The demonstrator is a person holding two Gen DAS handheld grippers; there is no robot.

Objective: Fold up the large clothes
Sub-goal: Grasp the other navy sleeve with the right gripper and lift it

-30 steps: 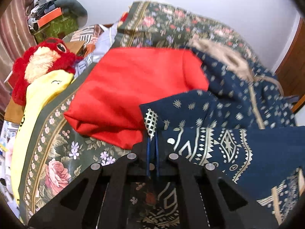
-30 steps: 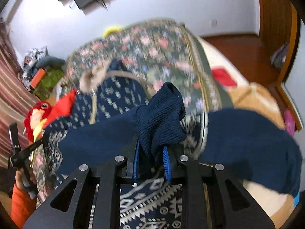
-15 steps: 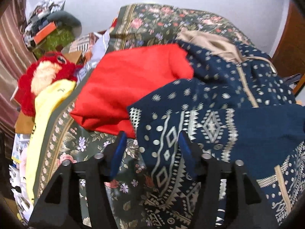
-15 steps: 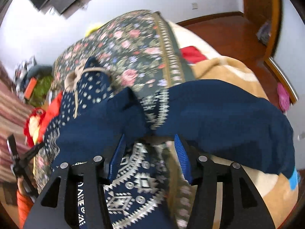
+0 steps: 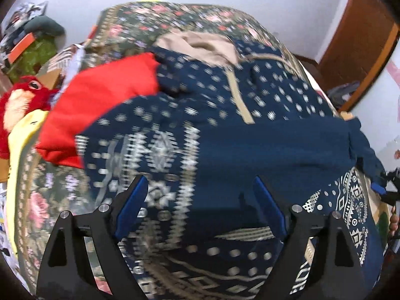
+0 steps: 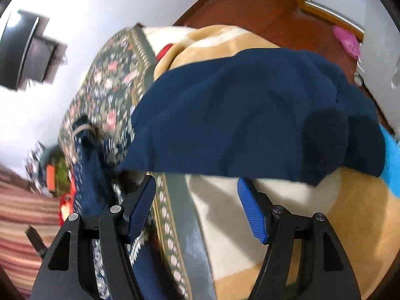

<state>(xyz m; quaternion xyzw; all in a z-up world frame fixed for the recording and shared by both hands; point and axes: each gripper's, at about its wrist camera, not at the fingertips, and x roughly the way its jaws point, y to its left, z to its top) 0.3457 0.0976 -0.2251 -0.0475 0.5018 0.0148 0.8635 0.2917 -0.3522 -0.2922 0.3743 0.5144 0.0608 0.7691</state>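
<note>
Left gripper (image 5: 200, 200) jaws just opened, empty above the navy patterned knit cardigan (image 5: 200, 130) on the floral bedspread (image 5: 45, 195). Right gripper (image 6: 196, 200) likewise released; sleeve (image 6: 250, 115) apparently draped sideways. Next, smooth that sleeve flat before folding.

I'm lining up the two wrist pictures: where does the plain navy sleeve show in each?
Left wrist: the plain navy sleeve lies as a band across the patterned sweater, centre to right edge.
Right wrist: it fills the middle, draped over the tan blanket.
Shared landmark: the floral bedspread, top centre in the left view, upper left in the right.
</note>
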